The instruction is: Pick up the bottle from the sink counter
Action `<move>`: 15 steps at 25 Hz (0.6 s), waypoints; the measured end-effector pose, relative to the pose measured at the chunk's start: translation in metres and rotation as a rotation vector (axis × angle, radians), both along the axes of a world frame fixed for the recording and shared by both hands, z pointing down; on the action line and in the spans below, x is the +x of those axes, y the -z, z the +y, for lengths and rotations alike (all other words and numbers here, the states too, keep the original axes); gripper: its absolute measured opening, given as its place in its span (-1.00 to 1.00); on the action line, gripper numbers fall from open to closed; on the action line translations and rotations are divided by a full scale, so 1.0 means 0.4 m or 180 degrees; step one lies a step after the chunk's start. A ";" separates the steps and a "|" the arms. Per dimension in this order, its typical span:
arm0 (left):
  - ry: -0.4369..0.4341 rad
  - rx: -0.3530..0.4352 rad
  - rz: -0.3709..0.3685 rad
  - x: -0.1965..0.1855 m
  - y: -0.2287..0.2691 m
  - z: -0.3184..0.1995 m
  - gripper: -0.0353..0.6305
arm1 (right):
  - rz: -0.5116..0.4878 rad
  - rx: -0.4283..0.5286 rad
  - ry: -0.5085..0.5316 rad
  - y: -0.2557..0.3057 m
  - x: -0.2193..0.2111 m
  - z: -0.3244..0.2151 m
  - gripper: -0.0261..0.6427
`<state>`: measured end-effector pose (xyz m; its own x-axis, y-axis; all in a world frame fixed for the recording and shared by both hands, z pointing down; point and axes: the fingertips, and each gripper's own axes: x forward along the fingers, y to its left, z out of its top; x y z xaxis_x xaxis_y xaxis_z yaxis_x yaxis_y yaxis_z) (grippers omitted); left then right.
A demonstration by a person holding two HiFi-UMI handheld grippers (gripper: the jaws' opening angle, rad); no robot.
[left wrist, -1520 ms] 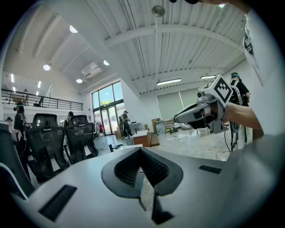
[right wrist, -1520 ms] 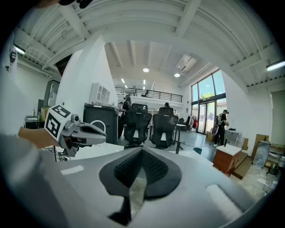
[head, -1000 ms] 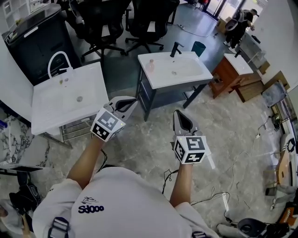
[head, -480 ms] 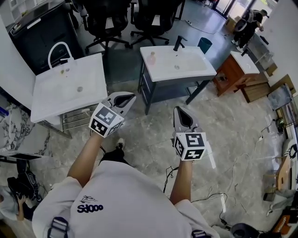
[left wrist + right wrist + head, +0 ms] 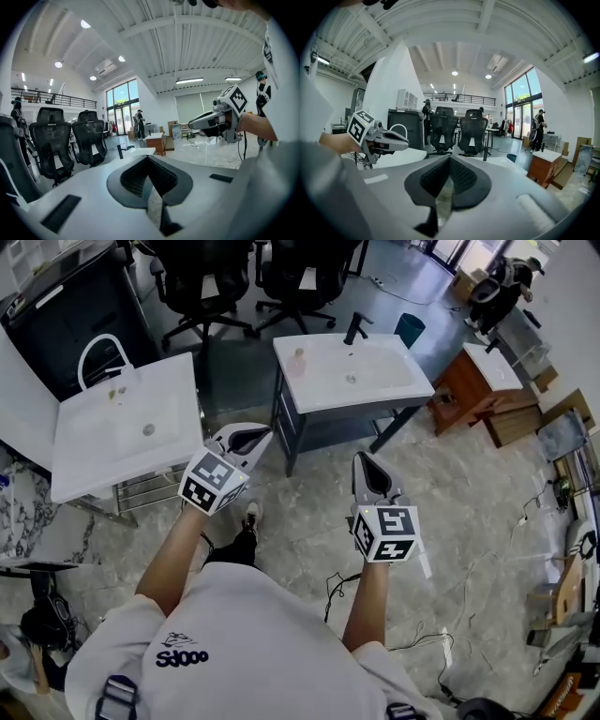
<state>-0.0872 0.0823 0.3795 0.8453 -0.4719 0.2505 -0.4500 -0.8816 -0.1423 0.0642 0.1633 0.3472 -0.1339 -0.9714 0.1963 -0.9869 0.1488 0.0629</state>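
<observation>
A small pinkish bottle (image 5: 298,360) stands on the far left corner of the white sink counter (image 5: 375,385), which has a black faucet (image 5: 354,327) and a dark frame. My left gripper (image 5: 255,435) is shut and empty, held over the floor short of the counter's near left corner. My right gripper (image 5: 367,463) is also shut and empty, further back from the counter's front edge. In the left gripper view the jaws (image 5: 149,157) meet, with the right gripper (image 5: 211,121) off to the side. In the right gripper view the jaws (image 5: 449,158) are closed too.
A second white sink (image 5: 112,442) with an arched chrome faucet stands to the left. Black office chairs (image 5: 202,277) sit behind both sinks. A wooden vanity (image 5: 469,385) is at the right, a teal bin (image 5: 405,329) behind the counter, cables (image 5: 469,587) on the floor.
The person has stepped forward and a shoe now shows under the left arm. Both grippers have come a little closer to the dark-framed counter, jaws still shut.
</observation>
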 end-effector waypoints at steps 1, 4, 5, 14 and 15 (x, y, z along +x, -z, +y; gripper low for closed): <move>-0.0004 0.0000 0.0002 0.009 -0.003 -0.025 -0.88 | 0.0004 0.0001 -0.0004 -0.001 0.008 -0.022 -0.89; -0.0023 0.0009 0.0021 0.043 0.000 -0.103 -0.88 | 0.0032 0.0018 -0.0021 0.006 0.035 -0.090 -0.89; -0.0040 0.0017 0.0024 0.057 0.001 -0.126 -0.88 | 0.0035 0.0024 -0.0033 0.008 0.047 -0.112 -0.89; -0.0151 -0.0017 0.0026 0.144 -0.003 -0.340 -0.88 | 0.0027 -0.0008 -0.0091 0.010 0.115 -0.313 -0.89; -0.0168 -0.0027 0.0014 0.153 -0.005 -0.360 -0.88 | 0.0017 -0.0023 -0.0101 0.008 0.122 -0.333 -0.89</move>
